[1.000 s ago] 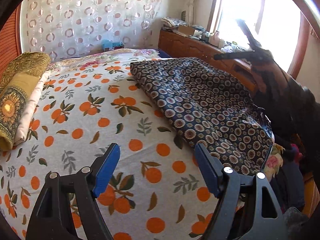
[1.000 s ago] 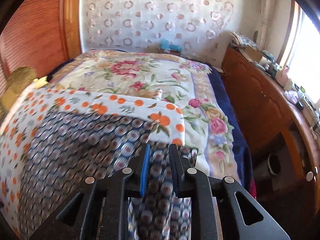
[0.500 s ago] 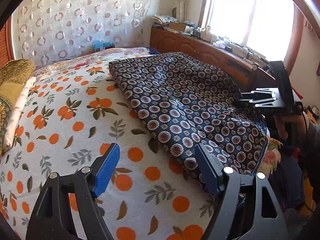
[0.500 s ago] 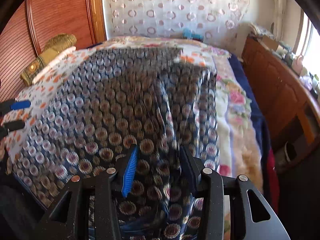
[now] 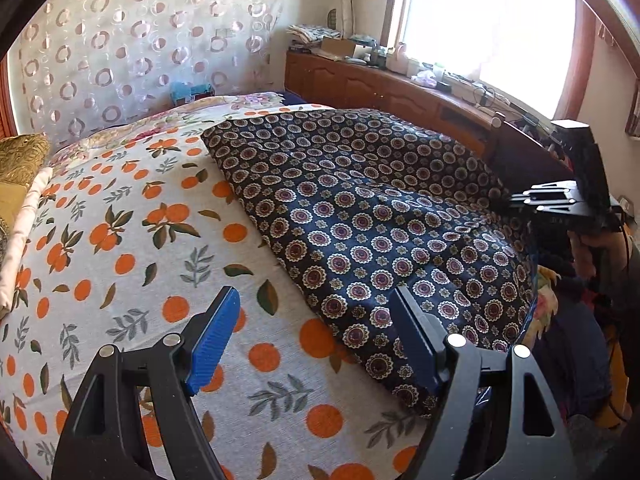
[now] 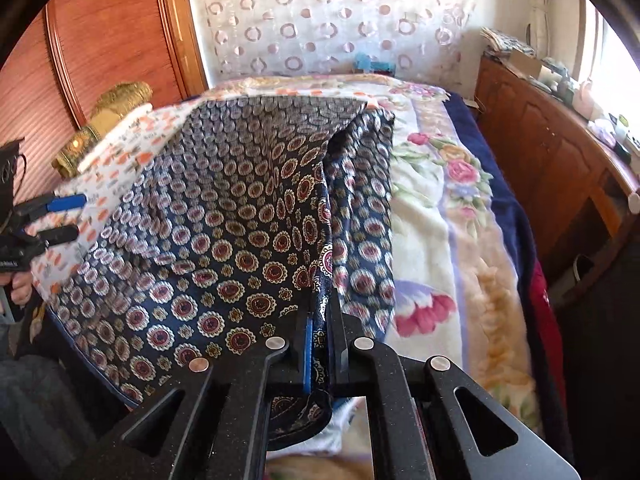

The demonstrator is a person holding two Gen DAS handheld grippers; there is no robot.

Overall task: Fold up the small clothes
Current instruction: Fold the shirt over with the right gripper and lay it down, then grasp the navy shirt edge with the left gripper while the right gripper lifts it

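Surface: a bed covered by a cream sheet printed with orange fruit and green leaves (image 5: 132,248). Beyond it, toward the window side, lies a fleecy blanket with pink flowers and a navy border (image 6: 452,216).

Task item: a dark navy garment printed with round medallion motifs (image 5: 360,216) lies spread on the bed, over the orange-print sheet on its window side. Its near edge reaches the foot of the bed. In the right wrist view one side of the garment is lifted into an upright fold that runs into the right tool.

Left tool (image 5: 316,340): black frame with blue pads, jaws standing wide apart, nothing between them. It hovers over the orange-print sheet just beside the garment's near corner.

Right tool (image 6: 320,344): jaws closed tight on a pinched fold of the navy garment; cloth shows between the pads and hangs out below them. A hand (image 5: 588,256) grips its handle at the right edge of the left wrist view.

Room: a white sheer curtain with ring pattern (image 5: 132,44) hangs behind the head of the bed. A reddish wooden panel (image 6: 100,40) stands at the left. A golden-yellow embroidered pillow (image 6: 104,120) rests at the head end, beside the panel. A long brown wooden counter (image 5: 384,88) runs under a bright window (image 5: 480,16) and carries small cluttered articles, too small to identify. A small turquoise object (image 5: 190,92) sits at the curtain's foot.
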